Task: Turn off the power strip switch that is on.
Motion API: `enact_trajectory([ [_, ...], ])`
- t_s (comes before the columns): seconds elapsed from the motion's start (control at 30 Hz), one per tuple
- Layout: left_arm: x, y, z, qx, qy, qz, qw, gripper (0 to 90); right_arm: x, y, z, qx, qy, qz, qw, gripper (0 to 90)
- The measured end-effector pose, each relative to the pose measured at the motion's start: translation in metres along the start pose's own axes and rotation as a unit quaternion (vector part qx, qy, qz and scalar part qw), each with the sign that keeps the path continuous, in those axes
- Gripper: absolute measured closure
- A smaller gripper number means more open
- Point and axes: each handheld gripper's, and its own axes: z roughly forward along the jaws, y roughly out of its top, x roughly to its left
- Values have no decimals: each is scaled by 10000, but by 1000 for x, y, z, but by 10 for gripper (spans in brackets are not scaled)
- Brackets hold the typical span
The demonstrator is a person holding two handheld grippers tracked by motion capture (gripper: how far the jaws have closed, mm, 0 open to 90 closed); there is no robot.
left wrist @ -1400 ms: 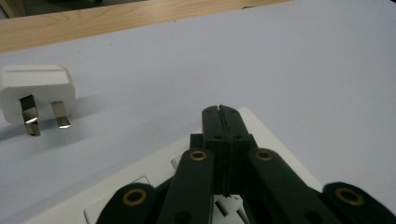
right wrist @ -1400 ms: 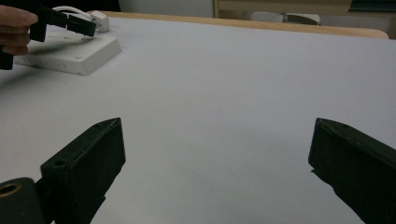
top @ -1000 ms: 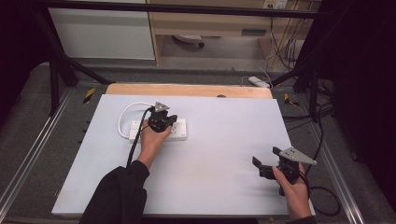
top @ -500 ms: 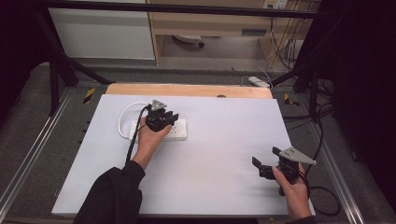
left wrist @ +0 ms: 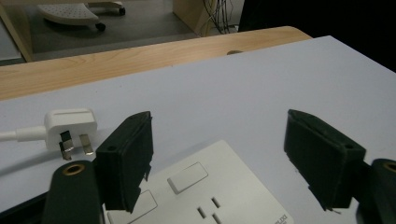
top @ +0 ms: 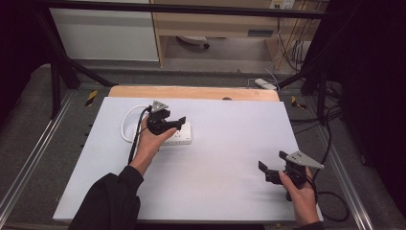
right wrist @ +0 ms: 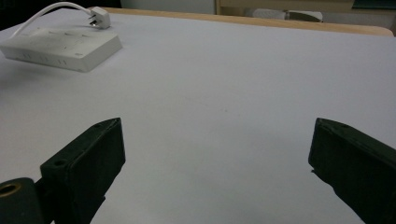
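Note:
A white power strip (top: 181, 137) lies flat on the white table (top: 230, 134), left of centre. Its white cable (top: 125, 125) loops off to the left and ends in a three-pin plug (left wrist: 70, 126) lying loose on the table. My left gripper (top: 173, 123) hovers just above the strip, open, with nothing between its jaws. In the left gripper view, the strip's switches and sockets (left wrist: 201, 191) show below my open left gripper (left wrist: 219, 144). My right gripper (top: 266, 172) is open and empty near the table's front right. The right gripper view has the power strip (right wrist: 60, 46) far off to the left.
A wooden strip (top: 191, 92) runs along the table's far edge. Black frame posts (top: 57, 72) and loose cables (top: 330, 120) stand on the floor around the table. A cable (top: 335, 206) trails from my right gripper off the front right corner.
My left gripper has shifted only slightly above the power strip. The right gripper has stayed where it was.

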Motion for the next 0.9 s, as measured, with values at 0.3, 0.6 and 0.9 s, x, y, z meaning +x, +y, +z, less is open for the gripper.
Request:
enact_trajectory([
  [0.3,-5,3,-8,99,-67,-90,9999,104,0,0,0,4,9,7,10000,41],
  [0.6,-9,7,-25,-122,-135,-128,9998,105,0,0,0,-1,11,-1,10000,41],
  [0.9,-7,8,-50,-295,-244,-223,9990,97,1,0,0,12,23,-18,10000,40],
])
